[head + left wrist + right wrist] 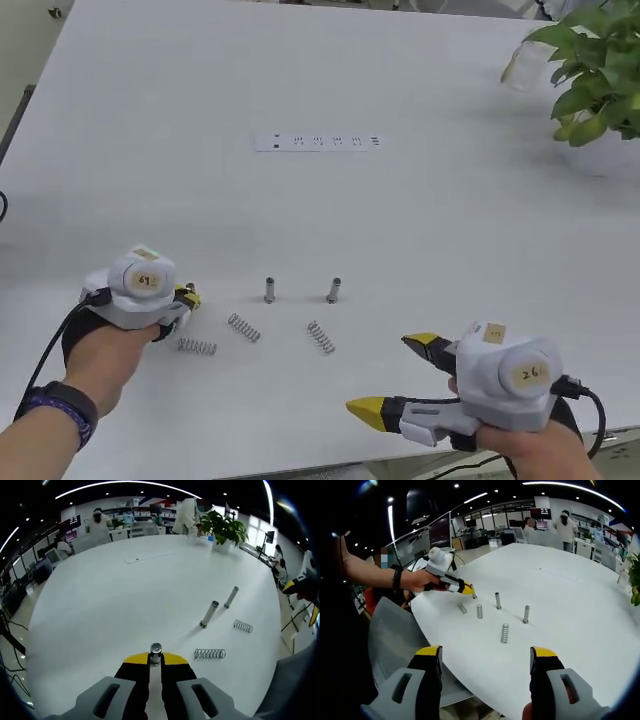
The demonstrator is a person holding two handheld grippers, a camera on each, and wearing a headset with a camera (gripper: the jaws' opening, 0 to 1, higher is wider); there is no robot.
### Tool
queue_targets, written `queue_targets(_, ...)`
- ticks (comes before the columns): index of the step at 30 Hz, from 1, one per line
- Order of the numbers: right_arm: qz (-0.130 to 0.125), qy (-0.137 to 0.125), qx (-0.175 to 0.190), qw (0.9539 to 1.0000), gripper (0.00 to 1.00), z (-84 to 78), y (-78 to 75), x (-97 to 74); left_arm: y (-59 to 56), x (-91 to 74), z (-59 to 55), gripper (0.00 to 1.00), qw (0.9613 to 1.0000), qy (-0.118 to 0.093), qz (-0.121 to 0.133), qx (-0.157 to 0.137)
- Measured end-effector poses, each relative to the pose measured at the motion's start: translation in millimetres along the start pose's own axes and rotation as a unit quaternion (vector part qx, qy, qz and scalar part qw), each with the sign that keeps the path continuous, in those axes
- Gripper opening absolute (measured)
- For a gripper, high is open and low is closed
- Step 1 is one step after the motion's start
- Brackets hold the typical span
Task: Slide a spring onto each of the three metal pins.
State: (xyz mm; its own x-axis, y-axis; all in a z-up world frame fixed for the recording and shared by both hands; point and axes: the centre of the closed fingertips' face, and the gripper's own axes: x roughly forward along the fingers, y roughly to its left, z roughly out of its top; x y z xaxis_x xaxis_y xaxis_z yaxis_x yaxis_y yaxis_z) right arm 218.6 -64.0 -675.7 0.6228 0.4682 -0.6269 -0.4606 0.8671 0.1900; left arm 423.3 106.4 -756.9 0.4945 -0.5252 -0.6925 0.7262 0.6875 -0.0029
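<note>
Pin (156, 651) gripped in left claw (155, 659), spring (209, 653) just beside

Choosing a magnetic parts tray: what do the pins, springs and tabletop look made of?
The pins look like bare metal, probably steel: grey with bright glints along the shafts. The springs look like thin coiled metal wire, silvery grey. The tabletop is smooth matte white, perhaps laminate or painted board; the look leaves that open.
</note>
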Motion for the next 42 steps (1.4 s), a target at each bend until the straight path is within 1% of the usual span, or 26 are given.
queue_targets(5,-0.001,0.001,0.001,1.0,0.7,-0.9,-1.6,-0.6,0.7,3.1,-3.4,0.0,1.0,0.004,0.001,0.001)
queue_targets(7,-0.002,0.001,0.002,1.0,0.7,-0.8,-2.0,-0.5,0.0,2.9,-3.8,0.0,1.0,0.003,-0.002,-0.005)
queue_targets(9,-0.002,0.0,0.002,1.0,0.7,-0.4,-2.2,-0.2,0.9,2.8,-6.8,0.0,1.0,0.008,0.001,-0.001)
queue_targets(11,-0.001,0.0,0.002,1.0,0.7,0.2,-1.8,0.2,-1.1,2.8,-8.3,0.02,0.9999,0.007,-0.005,-0.009)
queue_targets(12,-0.001,0.0,0.002,1.0,0.7,0.1,-1.6,0.4,-0.8,2.5,-9.3,0.03,0.9999,0.009,-0.003,-0.007)
queue_targets(15,0.0,0.0,0.002,1.0,0.7,0.0,-1.5,1.3,-1.2,0.5,-12.8,0.05,0.9999,0.012,-0.004,-0.011)
queue_targets(16,0.001,0.0,0.002,1.0,0.7,0.1,-1.4,1.6,-0.1,-1.0,-14.5,0.07,0.9999,0.014,-0.001,-0.01)
queue_targets(18,0.002,0.0,0.003,1.0,0.7,0.5,-1.0,1.6,-0.9,-4.2,-16.7,0.08,0.9998,0.014,-0.005,-0.014)
queue_targets(23,0.005,0.0,0.0,1.0,0.7,0.5,-0.7,2.6,-1.4,-12.4,-23.6,0.11,0.9997,0.02,-0.004,-0.01)
queue_targets(32,0.01,-0.002,-0.003,0.9999,0.7,1.9,0.2,4.2,0.9,-30.7,-27.3,0.13,0.9998,0.012,0.002,-0.013)
queue_targets(35,0.012,-0.003,-0.003,0.9999,0.7,3.1,0.3,5.1,-0.5,-36.5,-29.1,0.14,0.9999,0.01,0.001,-0.013)
queue_targets(37,0.013,-0.004,-0.004,0.9999,0.7,3.6,0.3,5.7,2.4,-39.3,-30.3,0.15,0.9999,0.008,0.002,-0.013)
queue_targets(39,0.015,-0.004,-0.005,0.9999,0.7,4.5,1.0,6.7,1.4,-44.0,-31.5,0.16,0.9998,0.004,0.004,-0.017)
queue_targets(41,0.017,-0.004,-0.007,0.9998,0.7,4.7,1.4,7.8,4.1,-47.2,-32.4,0.17,0.9998,-0.001,0.009,-0.018)
queue_targets(42,0.018,-0.004,-0.007,0.9998,0.7,5.6,2.3,7.9,5.3,-50.5,-30.8,0.18,0.9997,-0.007,0.012,-0.018)
